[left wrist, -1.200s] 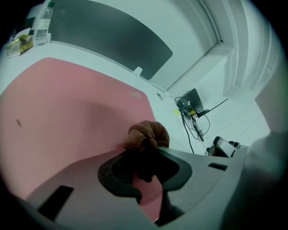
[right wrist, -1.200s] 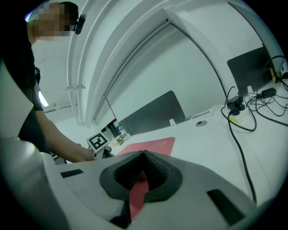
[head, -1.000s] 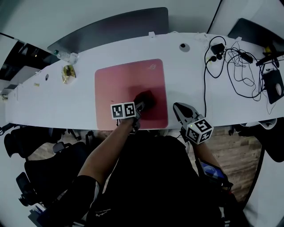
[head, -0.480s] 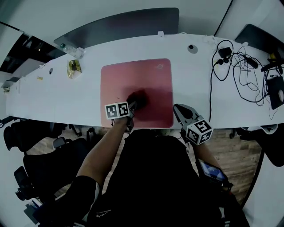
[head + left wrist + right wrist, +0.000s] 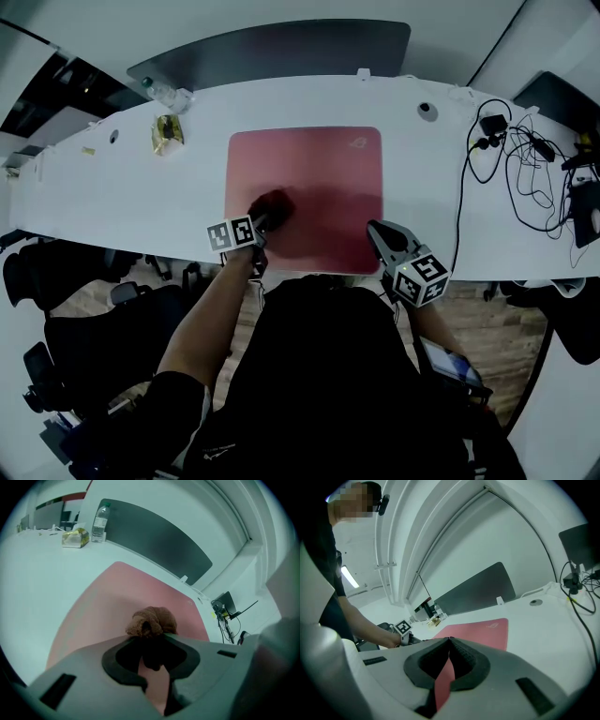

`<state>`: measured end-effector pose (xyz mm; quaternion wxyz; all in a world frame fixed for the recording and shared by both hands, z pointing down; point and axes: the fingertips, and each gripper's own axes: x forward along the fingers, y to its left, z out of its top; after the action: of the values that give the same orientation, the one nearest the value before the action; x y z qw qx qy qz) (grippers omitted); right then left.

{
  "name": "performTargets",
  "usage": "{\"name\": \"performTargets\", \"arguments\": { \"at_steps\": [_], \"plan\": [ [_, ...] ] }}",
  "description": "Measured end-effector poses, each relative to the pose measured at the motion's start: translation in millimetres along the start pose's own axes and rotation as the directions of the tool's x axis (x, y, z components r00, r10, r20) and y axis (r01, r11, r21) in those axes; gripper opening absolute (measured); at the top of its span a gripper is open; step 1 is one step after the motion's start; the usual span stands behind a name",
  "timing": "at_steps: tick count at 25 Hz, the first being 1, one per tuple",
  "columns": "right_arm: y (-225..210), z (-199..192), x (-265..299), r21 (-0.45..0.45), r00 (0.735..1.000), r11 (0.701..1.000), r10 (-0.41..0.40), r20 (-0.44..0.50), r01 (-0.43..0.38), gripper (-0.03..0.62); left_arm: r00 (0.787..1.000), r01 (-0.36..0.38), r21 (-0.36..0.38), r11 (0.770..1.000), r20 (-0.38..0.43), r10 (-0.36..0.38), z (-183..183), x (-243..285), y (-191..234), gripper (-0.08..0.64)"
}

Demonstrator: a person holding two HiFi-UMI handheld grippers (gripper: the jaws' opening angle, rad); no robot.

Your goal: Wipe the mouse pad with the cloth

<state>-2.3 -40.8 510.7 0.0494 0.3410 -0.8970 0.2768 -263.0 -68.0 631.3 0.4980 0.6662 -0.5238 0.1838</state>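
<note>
The cloth (image 5: 272,207), a dark brown wad, lies on the pad (image 5: 319,169) in its near half, left of centre. In the left gripper view the cloth (image 5: 152,621) bulges out just past the fingertips and rests on the pad's (image 5: 117,597) pink surface.

The left gripper (image 5: 261,225) has its fingers (image 5: 112,660) clamped on the near end of the cloth; a dark fold of it fills the gap between them. The gripper's marker cube sits over the pad's near edge, with the person's forearm running back from it.

The right gripper (image 5: 376,231) is at the pad's near right corner, well apart from the cloth. Its fingers (image 5: 423,663) are together at the tips and hold nothing. The pad (image 5: 480,631) shows past them and through the slit below the tips. Whether the tips touch the pad cannot be told.

The pad lies flat on the white desk (image 5: 122,202), its near edge close to the desk's near edge. A packet (image 5: 169,133) and a bottle (image 5: 169,94) stand at the far left. A dark panel (image 5: 281,52) runs along the far edge. Cables (image 5: 511,159) lie tangled at the right.
</note>
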Motion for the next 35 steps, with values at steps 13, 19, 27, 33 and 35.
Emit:
{"name": "performTargets", "arguments": {
  "at_steps": [13,19,27,33,35],
  "plan": [
    [19,4,36,-0.029,0.998,0.998,0.049,-0.042,-0.050,0.026,0.987,-0.130,-0.076,0.989,0.083,0.137,17,-40,81,0.091],
    [20,6,43,-0.031,0.997,0.998,0.054,-0.049,-0.056,0.026,0.975,-0.183,-0.110,0.977,0.107,0.195,25,-53,110,0.091],
    [20,6,46,-0.030,0.997,0.998,0.055,-0.056,-0.057,0.026,0.912,-0.330,-0.064,0.942,0.237,0.336,57,-95,145,0.081],
    [19,8,45,-0.031,0.998,0.999,0.039,-0.055,-0.041,0.026,0.876,-0.425,0.066,0.903,0.281,0.392,89,-107,141,0.080],
    [18,8,42,-0.029,0.998,0.999,0.029,-0.054,-0.030,0.026,0.888,-0.411,0.090,0.907,0.267,0.376,93,-97,135,0.080]
  ]
}}
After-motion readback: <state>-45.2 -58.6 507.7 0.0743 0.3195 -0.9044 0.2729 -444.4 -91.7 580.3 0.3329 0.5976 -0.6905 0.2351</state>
